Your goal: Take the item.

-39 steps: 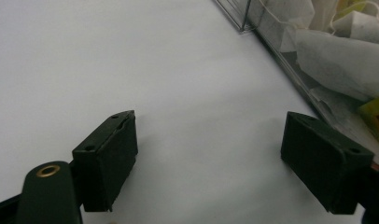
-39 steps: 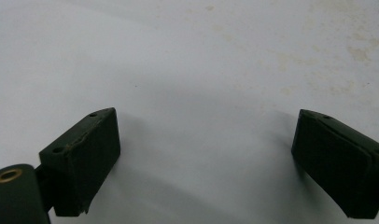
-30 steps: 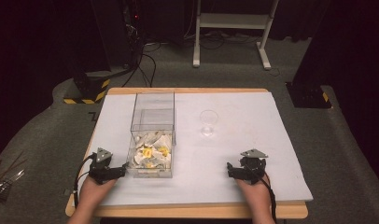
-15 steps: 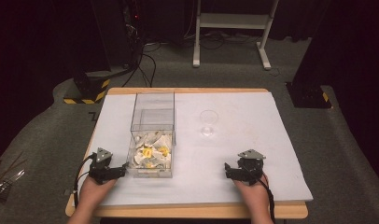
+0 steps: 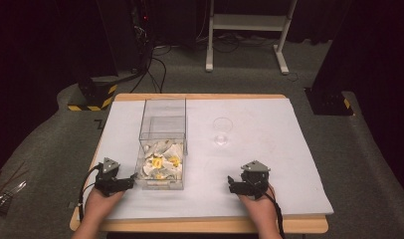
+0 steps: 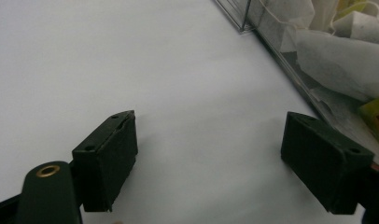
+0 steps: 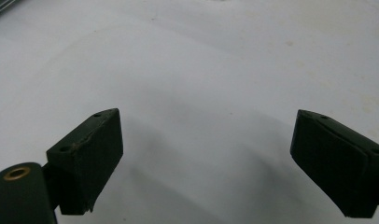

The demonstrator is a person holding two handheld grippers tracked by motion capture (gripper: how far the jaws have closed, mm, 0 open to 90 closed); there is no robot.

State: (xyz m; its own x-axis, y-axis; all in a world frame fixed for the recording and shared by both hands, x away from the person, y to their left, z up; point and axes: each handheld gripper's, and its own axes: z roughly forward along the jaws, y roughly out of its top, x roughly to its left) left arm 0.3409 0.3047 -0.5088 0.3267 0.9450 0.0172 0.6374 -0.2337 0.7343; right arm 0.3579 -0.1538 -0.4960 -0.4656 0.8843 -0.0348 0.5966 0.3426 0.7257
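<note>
Tea bags (image 5: pixel 160 160) lie heaped in the near end of a clear box (image 5: pixel 162 130), white sachets with a few yellow tags among them. The box stands lengthwise on the white counter (image 5: pixel 289 149), left of its middle, and its far end holds nothing but clear wall.

Just left of the box's near corner sits the left gripper (image 5: pixel 126 184), held in a hand (image 5: pixel 98 204) that comes up from the near edge. Its fingers (image 6: pixel 106 161) stand wide apart with nothing between them, pointing toward the box and low over the counter. In the left gripper view the box wall (image 6: pixel 290 65) runs along the right side, with the bags (image 6: pixel 337 56) pressed against it from inside; the right finger is near that wall, though whether it touches I cannot tell.

Well to the right of the box, at about the level of its near end, the right gripper (image 5: pixel 233 186) rests in the other hand (image 5: pixel 257 206). Its fingers (image 7: pixel 87 158) are also spread wide, empty, over bare counter.

A clear glass (image 5: pixel 223 130) stands right of the box, beyond the right gripper and well apart from both grippers. It is faint against the white surface.
</note>
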